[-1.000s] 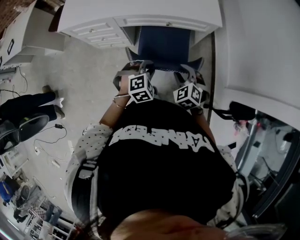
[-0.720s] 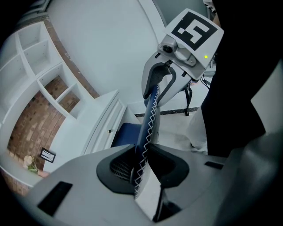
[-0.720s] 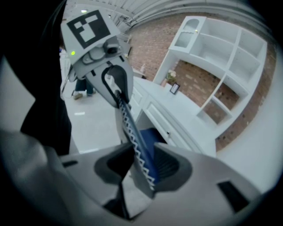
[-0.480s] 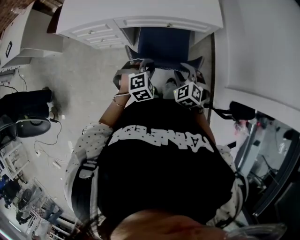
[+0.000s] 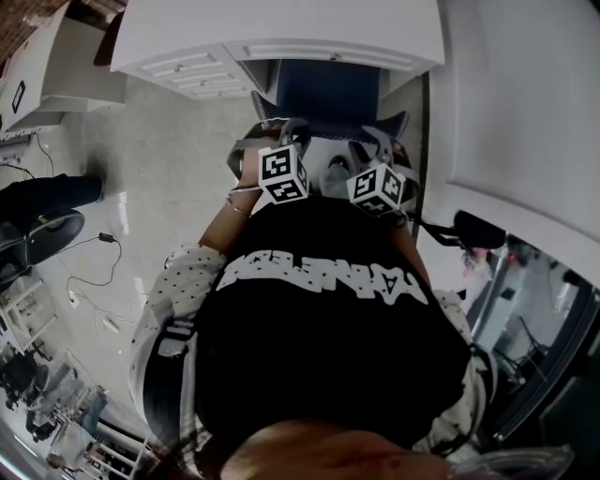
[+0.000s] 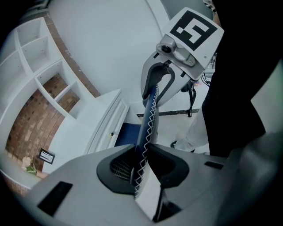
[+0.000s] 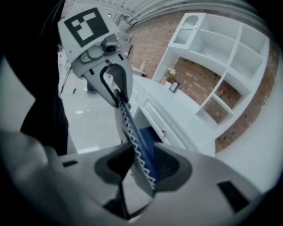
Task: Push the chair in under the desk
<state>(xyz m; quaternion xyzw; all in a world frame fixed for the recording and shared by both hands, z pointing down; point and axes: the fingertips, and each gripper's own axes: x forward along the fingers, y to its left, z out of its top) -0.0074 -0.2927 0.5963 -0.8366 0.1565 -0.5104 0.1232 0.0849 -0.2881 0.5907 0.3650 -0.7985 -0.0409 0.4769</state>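
The chair has a blue seat (image 5: 328,89) that reaches in under the white desk (image 5: 281,28). Its blue backrest (image 5: 330,131), edged with white zigzag stitching, stands just in front of me. My left gripper (image 5: 274,127) is shut on the backrest's top edge at its left end, and my right gripper (image 5: 377,139) is shut on it at the right end. In the left gripper view the stitched edge (image 6: 146,132) runs from my left gripper (image 6: 140,165) up to the right gripper (image 6: 155,75). The right gripper view shows the stitched edge (image 7: 132,132) held in my right gripper (image 7: 143,165).
White drawers (image 5: 197,70) flank the chair on the left and a white counter (image 5: 525,112) on the right. A bystander's dark leg (image 5: 47,197) and floor cables (image 5: 94,262) lie far left. White shelving with a brick back (image 7: 221,57) rises behind the desk.
Both grippers and the chair have moved a little towards the desk, whose front edge now covers more of the blue seat. The bystander's leg at the left has shifted.
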